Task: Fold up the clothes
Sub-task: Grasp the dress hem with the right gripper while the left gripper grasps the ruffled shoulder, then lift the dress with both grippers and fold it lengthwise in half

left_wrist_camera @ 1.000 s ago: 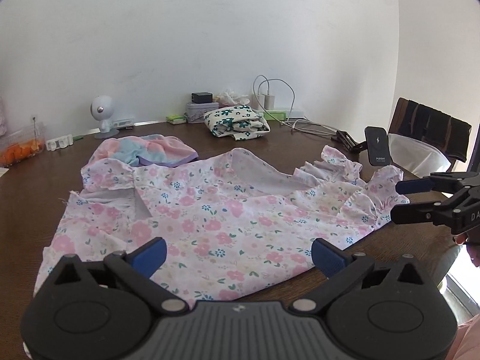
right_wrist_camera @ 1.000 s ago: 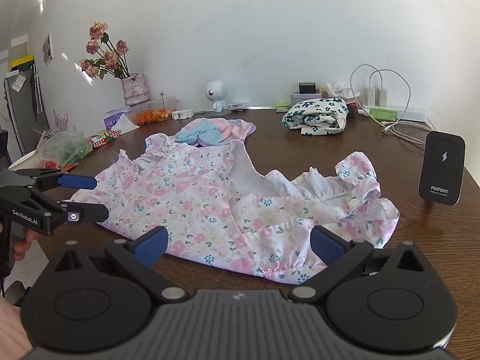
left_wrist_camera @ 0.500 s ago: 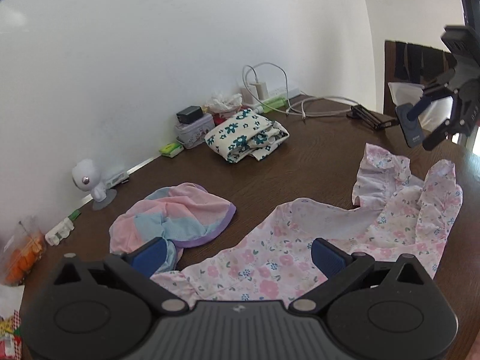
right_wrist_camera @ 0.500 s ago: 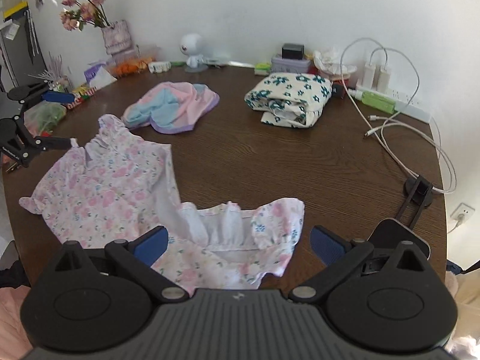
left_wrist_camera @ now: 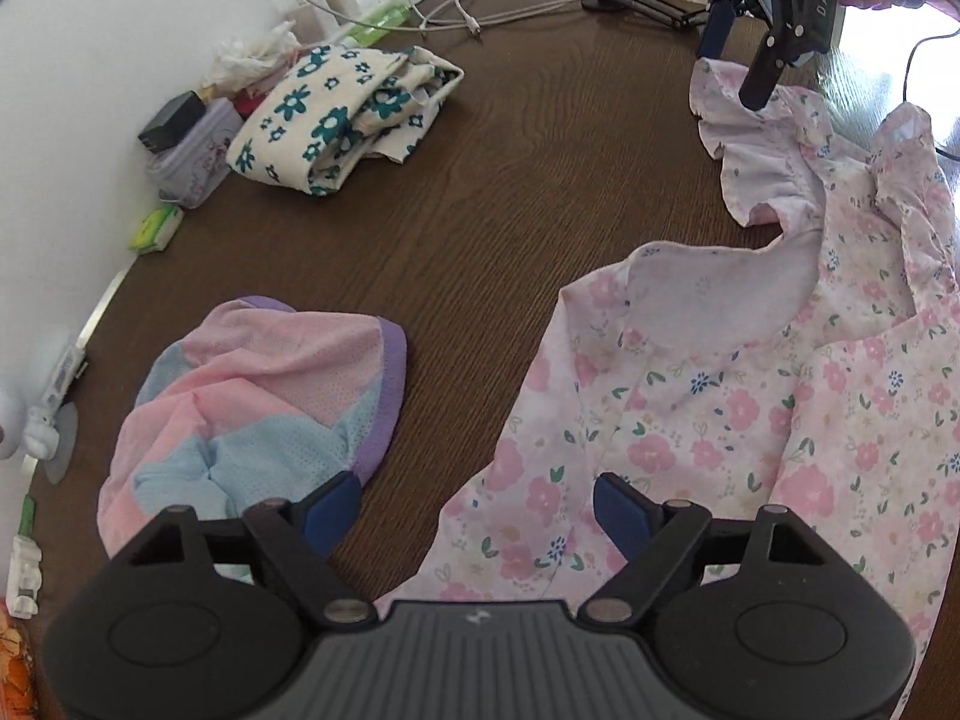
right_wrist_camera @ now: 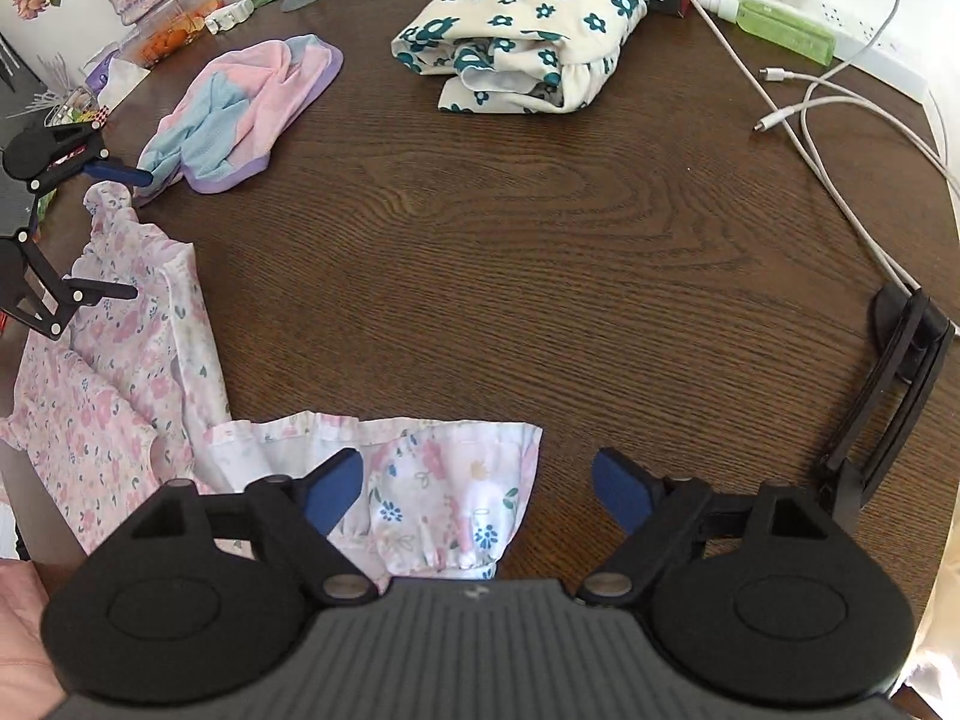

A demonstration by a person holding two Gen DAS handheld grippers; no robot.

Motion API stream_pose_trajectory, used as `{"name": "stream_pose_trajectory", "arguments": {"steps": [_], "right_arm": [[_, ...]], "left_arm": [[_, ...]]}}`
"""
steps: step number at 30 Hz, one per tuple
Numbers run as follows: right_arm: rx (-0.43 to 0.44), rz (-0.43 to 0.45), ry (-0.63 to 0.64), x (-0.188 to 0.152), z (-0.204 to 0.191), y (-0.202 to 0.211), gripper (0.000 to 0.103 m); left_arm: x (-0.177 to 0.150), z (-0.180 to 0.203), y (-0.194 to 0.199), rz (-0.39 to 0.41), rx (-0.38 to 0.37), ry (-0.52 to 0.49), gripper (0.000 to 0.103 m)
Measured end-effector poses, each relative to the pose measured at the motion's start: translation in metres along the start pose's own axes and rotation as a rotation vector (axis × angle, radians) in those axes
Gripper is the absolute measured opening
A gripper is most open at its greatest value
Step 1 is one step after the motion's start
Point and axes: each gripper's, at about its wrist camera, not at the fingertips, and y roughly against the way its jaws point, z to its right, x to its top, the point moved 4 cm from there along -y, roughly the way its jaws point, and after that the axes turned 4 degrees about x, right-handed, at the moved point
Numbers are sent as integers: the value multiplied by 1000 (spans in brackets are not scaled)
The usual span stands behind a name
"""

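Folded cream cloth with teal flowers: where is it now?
The folded cream cloth lies at the far side of the table, near the wall, right of the pink and blue garment and left of the white cables in the right wrist view.

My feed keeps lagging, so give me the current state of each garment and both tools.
pink floral dress: spread out, unfolded, lying on the table.
cream garment with teal flowers: folded, set aside.
pink, blue and purple garment: crumpled, unfolded.
left tool: open, over the dress's shoulder.
right tool: open, over the dress's ruffled sleeve.
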Motion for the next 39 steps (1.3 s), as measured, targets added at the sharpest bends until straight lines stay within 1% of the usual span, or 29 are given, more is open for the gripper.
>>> {"name": "stream_pose_trajectory", "arguments": {"steps": [1,3,4,6,7,9,11,12,13,14,15,16,17,18,20,24,25,27,30,32,33,35,37,38,39], "right_arm": [[1,6,-6,0,2,-1,75],[14,16,-16,2,4,-2,66],[23,18,-20,2,5,-3,65],[40,21,-29,4,6,-4,62],[46,21,-33,4,6,-5,60],[56,21,-40,5,6,-7,54],[67,21,-47,6,7,-9,50],[72,21,-51,7,7,-10,45],[78,21,-55,7,7,-11,40],[82,22,-58,7,7,-12,31],[83,23,-60,7,7,-12,23],[84,28,-62,7,7,-13,21],[82,38,-54,6,5,-10,15],[81,48,-46,5,3,-8,10],[77,69,-31,4,-1,-3,6],[70,110,1,1,-8,8,4],[68,122,10,0,-11,11,4],[69,164,46,-5,-19,25,4],[55,236,112,-20,-37,49,4],[18,275,148,-34,-49,64,4],[-14,301,186,-45,-58,73,4],[-39,346,258,-67,-75,87,4],[-63,385,344,-93,-93,95,4],[-58,391,383,-107,-100,94,4],[-54,397,422,-121,-107,93,4]], "left_arm": [[-1,-3,-4,-10,-17,-1,72],[-2,-7,-10,-18,-43,2,69],[-1,-9,-11,-18,-56,2,68],[-1,-8,-11,-18,-83,-7,60],[-1,-8,-12,-19,-97,-12,53],[1,-6,-11,-18,-117,-20,45],[2,-4,-10,-17,-132,-26,41],[2,-4,-10,-18,-138,-26,38],[2,-3,-9,-17,-148,-26,31],[2,-2,-9,-15,-156,-27,22],[2,0,-8,-14,-162,-34,19],[1,3,-7,-12,-166,-48,8],[1,5,-6,-8,-165,-58,4],[1,7,-6,-3,-157,-61,3],[0,10,-3,13,-137,-55,1],[-1,14,13,70,-75,-35,1],[-1,15,20,85,-49,-23,0],[-1,19,36,117,29,-13,0],[-2,38,70,169,201,-1,1],[-6,58,91,194,311,4,1],[-9,69,102,205,365,5,1],[-15,99,119,220,463,20,1],[-29,130,127,214,523,42,1],[-36,145,129,209,537,58,1],[-44,159,128,201,528,81,1]]}}
